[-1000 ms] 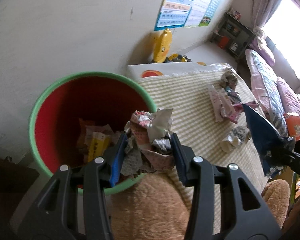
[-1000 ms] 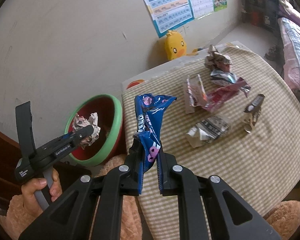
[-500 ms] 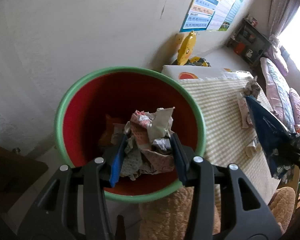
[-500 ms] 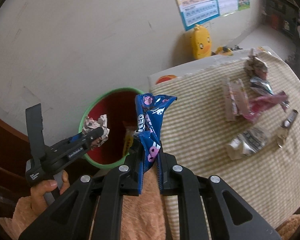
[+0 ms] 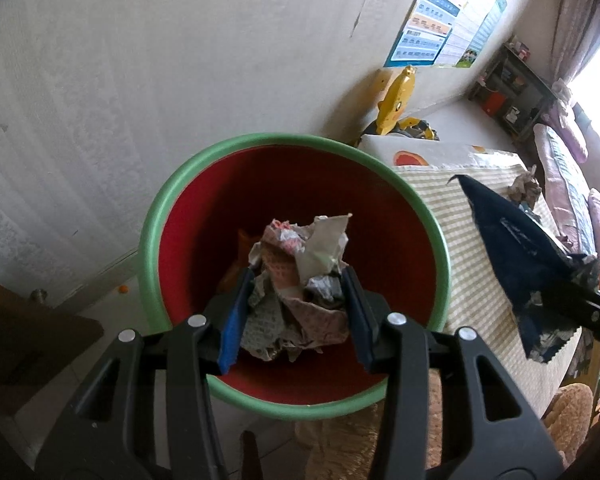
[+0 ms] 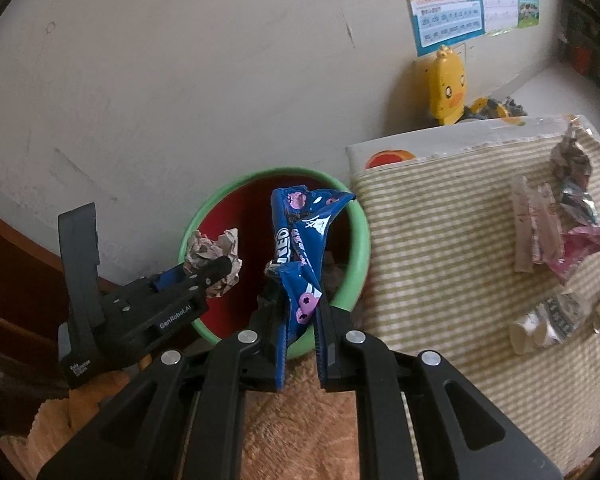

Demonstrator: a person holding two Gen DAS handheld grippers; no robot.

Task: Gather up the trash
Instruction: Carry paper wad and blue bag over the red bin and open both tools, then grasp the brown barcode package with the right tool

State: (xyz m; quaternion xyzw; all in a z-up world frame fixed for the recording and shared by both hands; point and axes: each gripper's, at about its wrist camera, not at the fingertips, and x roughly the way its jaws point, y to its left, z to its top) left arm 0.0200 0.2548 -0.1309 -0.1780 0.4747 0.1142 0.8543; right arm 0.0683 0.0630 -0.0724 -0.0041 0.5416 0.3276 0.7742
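My left gripper (image 5: 296, 296) is shut on a crumpled paper ball (image 5: 300, 276) and holds it over the mouth of the red bin with a green rim (image 5: 152, 240). The paper ball also shows in the right wrist view (image 6: 212, 256), above the bin's left rim (image 6: 360, 240). My right gripper (image 6: 300, 300) is shut on a blue Oreo wrapper (image 6: 300, 240) and holds it upright over the bin's near right edge. The wrapper appears dark at the right of the left wrist view (image 5: 516, 248).
Several wrappers (image 6: 540, 232) and a crumpled pack (image 6: 548, 320) lie on the striped tablecloth (image 6: 440, 260) right of the bin. A yellow duck toy (image 6: 446, 84) stands by the wall. An orange fuzzy cloth (image 6: 300, 420) lies below the grippers.
Both grippers have moved left toward the bin. The paper ball now hangs over the bin's middle and the blue wrapper has come over its right rim.
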